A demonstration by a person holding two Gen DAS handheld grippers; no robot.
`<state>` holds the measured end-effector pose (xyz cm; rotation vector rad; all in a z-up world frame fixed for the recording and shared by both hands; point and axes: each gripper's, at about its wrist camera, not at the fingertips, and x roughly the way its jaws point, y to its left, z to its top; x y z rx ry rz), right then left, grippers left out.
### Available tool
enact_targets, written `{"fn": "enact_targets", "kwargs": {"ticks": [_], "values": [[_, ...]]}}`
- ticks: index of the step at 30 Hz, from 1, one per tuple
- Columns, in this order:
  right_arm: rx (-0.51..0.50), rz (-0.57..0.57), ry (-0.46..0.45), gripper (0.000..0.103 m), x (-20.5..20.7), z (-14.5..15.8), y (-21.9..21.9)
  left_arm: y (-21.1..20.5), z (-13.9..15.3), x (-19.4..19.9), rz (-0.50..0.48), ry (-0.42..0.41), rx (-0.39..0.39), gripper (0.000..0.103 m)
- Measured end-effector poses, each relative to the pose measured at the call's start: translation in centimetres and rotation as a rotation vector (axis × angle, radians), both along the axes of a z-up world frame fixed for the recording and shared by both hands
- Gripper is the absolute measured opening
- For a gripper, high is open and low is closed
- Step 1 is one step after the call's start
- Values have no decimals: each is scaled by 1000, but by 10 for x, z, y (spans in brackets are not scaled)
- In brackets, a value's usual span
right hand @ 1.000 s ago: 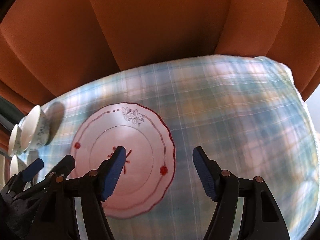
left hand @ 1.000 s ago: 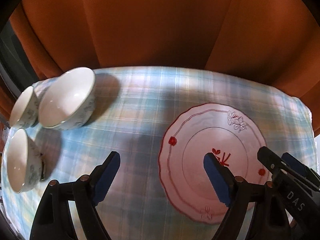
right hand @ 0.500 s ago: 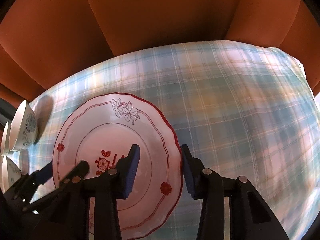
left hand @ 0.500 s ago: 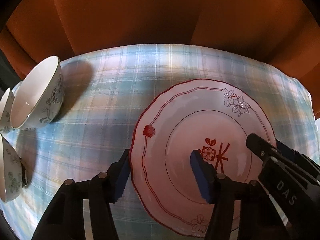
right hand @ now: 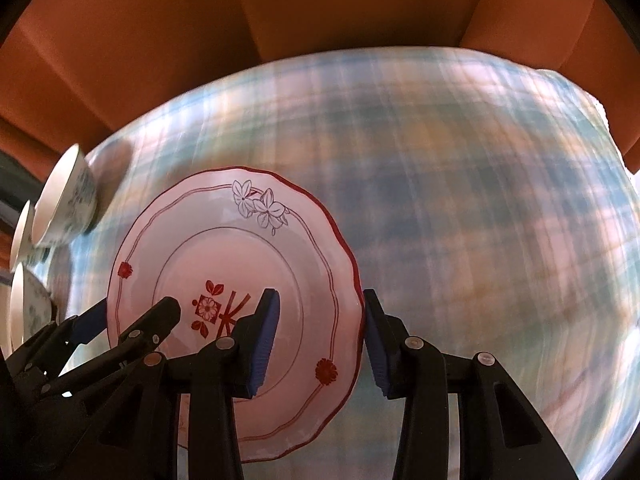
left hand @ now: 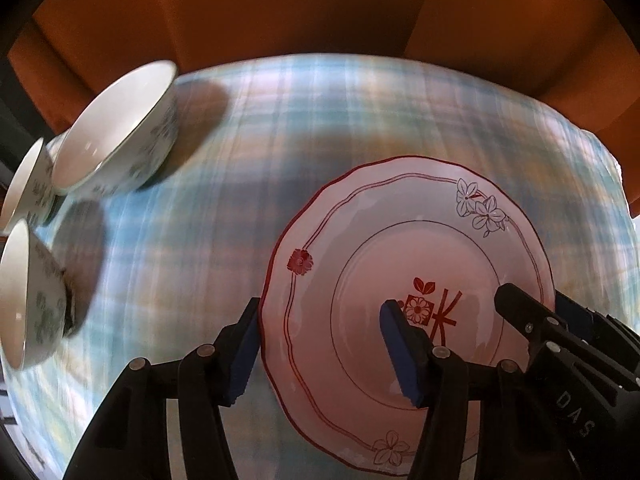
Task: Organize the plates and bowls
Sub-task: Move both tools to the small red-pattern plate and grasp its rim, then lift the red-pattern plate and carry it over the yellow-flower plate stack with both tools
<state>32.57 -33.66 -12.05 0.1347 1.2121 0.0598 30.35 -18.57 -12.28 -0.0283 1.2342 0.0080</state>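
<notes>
A pink plate (left hand: 400, 240) with a red scalloped rim and red flower marks is clamped at two opposite edges. My left gripper (left hand: 320, 340) is shut on its left rim, one blue pad under the edge and one on the plate's face. In the right wrist view my right gripper (right hand: 320, 332) is shut on the right rim of the plate (right hand: 224, 248) in the same way. The plate looks sharp while the cloth beneath it is smeared. Three white bowls with blue-green flowers stand at the left: one large (left hand: 116, 132), two smaller (left hand: 26, 184) (left hand: 28, 300).
A blue and tan plaid tablecloth (left hand: 360, 120) covers the table. Orange fabric (left hand: 320, 8) hangs behind its far edge. Right of the plate, the cloth (right hand: 480, 200) is bare to the table's right edge.
Both grippers came down over the plate and narrowed their jaws onto its left and right rims. The plate now stays sharp between the pads while the cloth blurs.
</notes>
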Motion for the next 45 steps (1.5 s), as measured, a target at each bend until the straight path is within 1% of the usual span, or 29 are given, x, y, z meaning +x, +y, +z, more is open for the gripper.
{"fn": "enact_targets", "kwargs": {"ticks": [3, 5, 7, 10, 13, 16, 20, 25, 32, 34, 38, 45], "values": [[10, 22, 16, 47, -7, 0, 8, 2, 2, -10, -9, -8, 9, 59], [-6, 22, 17, 49, -7, -1, 10, 1, 2, -9, -17, -11, 24, 59], [-14, 23, 15, 49, -4, -3, 11, 0, 1, -8, -13, -15, 27, 59], [-45, 28, -11, 49, 3, -3, 13, 1, 0, -3, -3, -26, 19, 60], [-66, 27, -8, 49, 10, -6, 17, -3, 2, -4, -5, -31, 38, 60], [-87, 31, -8, 49, 12, -5, 19, -1, 1, 0, -4, -22, 27, 60], [-84, 38, -31, 49, 10, 7, 20, 1, 10, 1, -1, -45, 19, 61], [-100, 30, -70, 49, -1, 34, 19, 4, 35, -14, -14, -87, 3, 61], [-115, 7, -130, 50, -39, 78, 22, 10, 72, -53, -25, -147, -14, 61], [-122, -2, -148, 50, -53, 88, 25, 10, 81, -66, -43, -168, -15, 61], [-141, -33, -174, 50, -86, 106, 27, 10, 91, -86, -70, -189, -31, 61], [-167, -90, -202, 50, -139, 124, 27, 10, 102, -128, -119, -203, -60, 60]]}}
